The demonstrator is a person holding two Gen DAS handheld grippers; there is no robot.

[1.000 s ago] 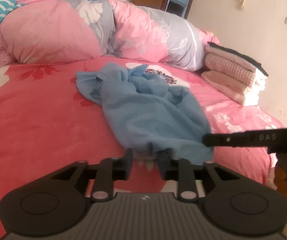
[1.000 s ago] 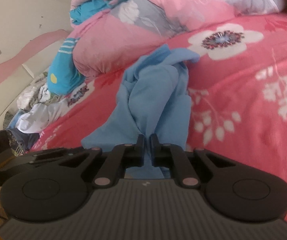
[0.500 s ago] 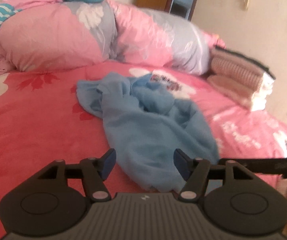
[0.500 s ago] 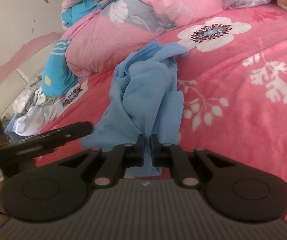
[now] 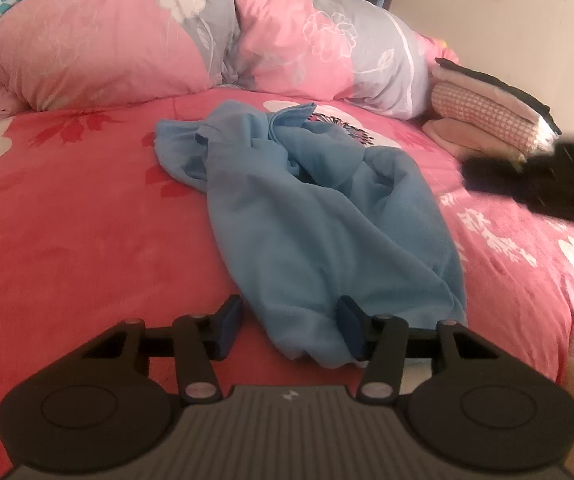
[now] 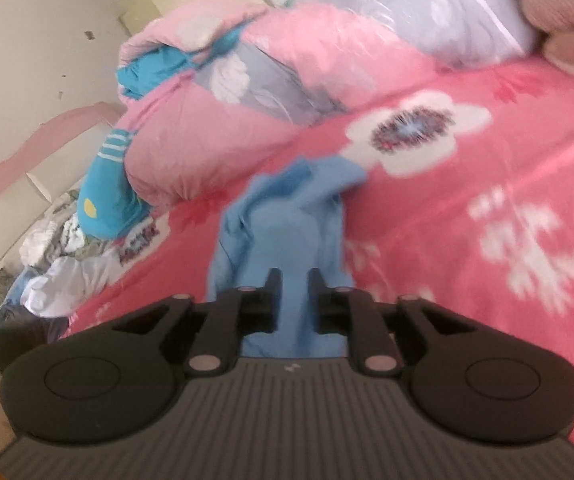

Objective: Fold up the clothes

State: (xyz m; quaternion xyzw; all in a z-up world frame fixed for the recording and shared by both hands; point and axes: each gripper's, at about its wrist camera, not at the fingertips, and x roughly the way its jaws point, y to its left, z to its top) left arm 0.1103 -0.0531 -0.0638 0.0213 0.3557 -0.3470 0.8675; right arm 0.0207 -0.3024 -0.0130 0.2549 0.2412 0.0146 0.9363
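A crumpled light-blue garment (image 5: 319, 216) lies lengthwise on the pink flowered bedspread (image 5: 67, 240). My left gripper (image 5: 290, 328) sits low at the garment's near end. Its jaws are closing, with the hem lying loosely between them and the pads not pressing it. In the right wrist view the picture is blurred. My right gripper (image 6: 295, 300) hovers over the blue garment (image 6: 287, 216) with its jaws opening and a small gap between them, gripping nothing. In the left wrist view the right gripper (image 5: 483, 172) is a dark blur above the bed's right side.
A rolled pink and grey quilt (image 5: 135, 40) fills the back of the bed. Folded pink clothes (image 5: 487, 116) are stacked at the right by the wall. A teal garment (image 6: 107, 196) hangs off the quilt, and loose laundry (image 6: 59, 264) is piled beside the bed.
The left jaws spread wide off the hem, then narrowed a little and moved lower. The right jaws, shut on the blue fabric before, have parted and the gripper has lifted away.
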